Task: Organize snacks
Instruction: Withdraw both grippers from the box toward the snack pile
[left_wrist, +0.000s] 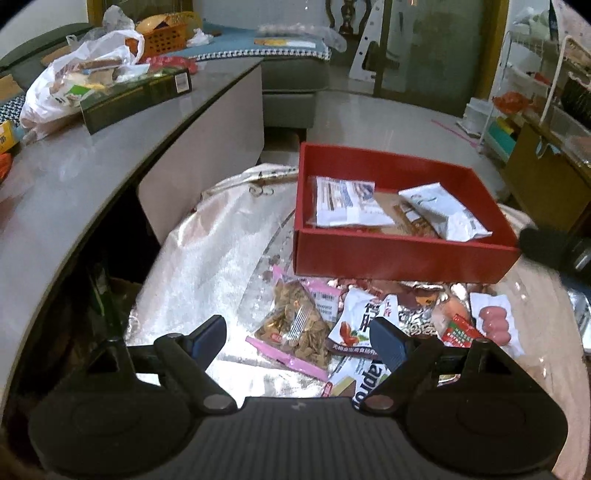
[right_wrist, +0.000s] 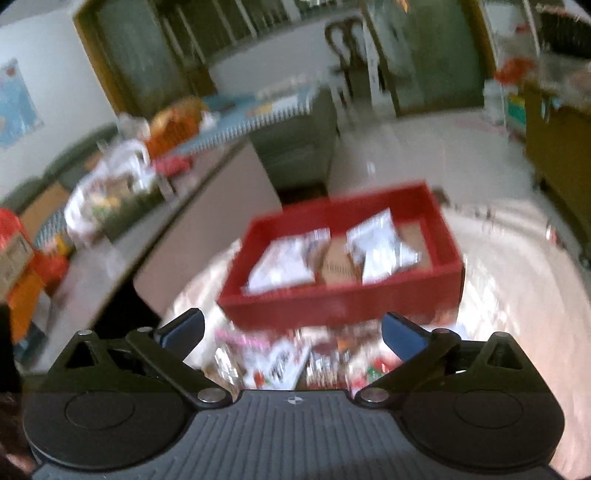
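A red box (left_wrist: 402, 254) stands on a shiny cloth-covered surface and holds two white snack packets (left_wrist: 347, 203) (left_wrist: 443, 210) with a brown one between them. In front of it lies a heap of loose snacks: a clear bag of seeds (left_wrist: 295, 321), a white and red packet (left_wrist: 360, 321) and a packet of pink sausages (left_wrist: 493, 321). My left gripper (left_wrist: 297, 332) hovers open above the seed bag, holding nothing. In the blurred right wrist view, my right gripper (right_wrist: 291, 325) is wide open and holds nothing, just short of the red box (right_wrist: 340, 306).
A grey low table (left_wrist: 74, 192) runs along the left, carrying a white plastic bag (left_wrist: 74, 85), a dark green box (left_wrist: 136, 99) and an orange basket (left_wrist: 166, 35). A dark blurred shape (left_wrist: 546, 247) sits by the box's right corner. Shelves and a wooden cabinet stand far right.
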